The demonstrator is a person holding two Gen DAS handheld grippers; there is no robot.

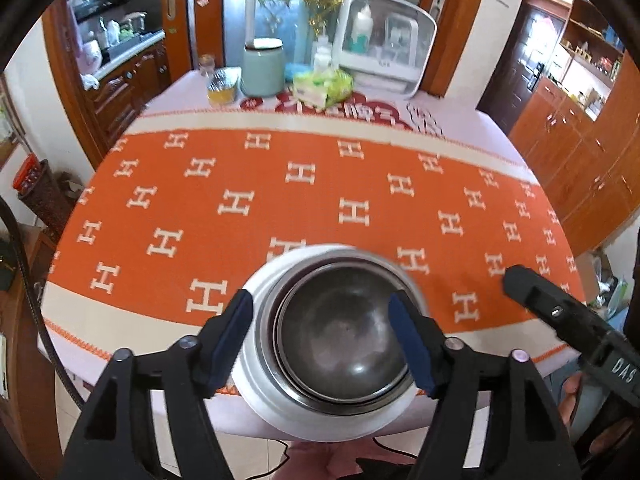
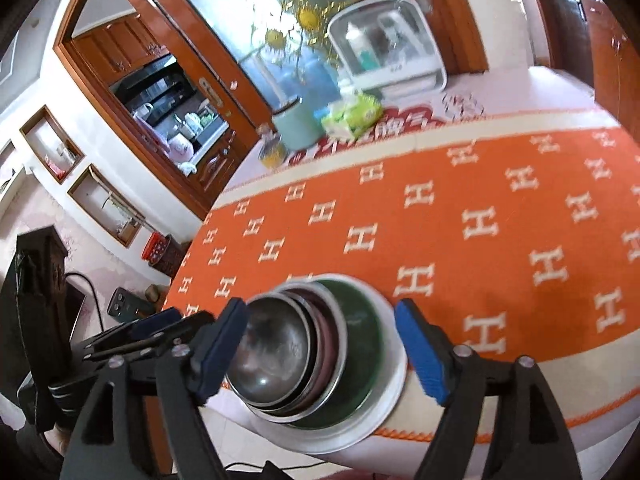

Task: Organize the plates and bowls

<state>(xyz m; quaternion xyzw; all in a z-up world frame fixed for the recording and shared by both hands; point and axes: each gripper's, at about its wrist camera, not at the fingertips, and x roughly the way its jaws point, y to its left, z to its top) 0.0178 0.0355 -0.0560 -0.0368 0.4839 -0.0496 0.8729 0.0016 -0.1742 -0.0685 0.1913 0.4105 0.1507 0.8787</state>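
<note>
Bowls, steel and nested, sit in a white plate at the near edge of the surface, and we see them framed between both pairs of fingers. Our left gripper tilts steeply down over the stack, its fingers spread and released, clear of the rim. Our right gripper leans in from the right, fingers likewise released. We count at least three bowls in the right view and one plate. Farther off stand a pale green canister, a tissue pack, a small jar and a white cabinet, well apart from the stack.
</note>
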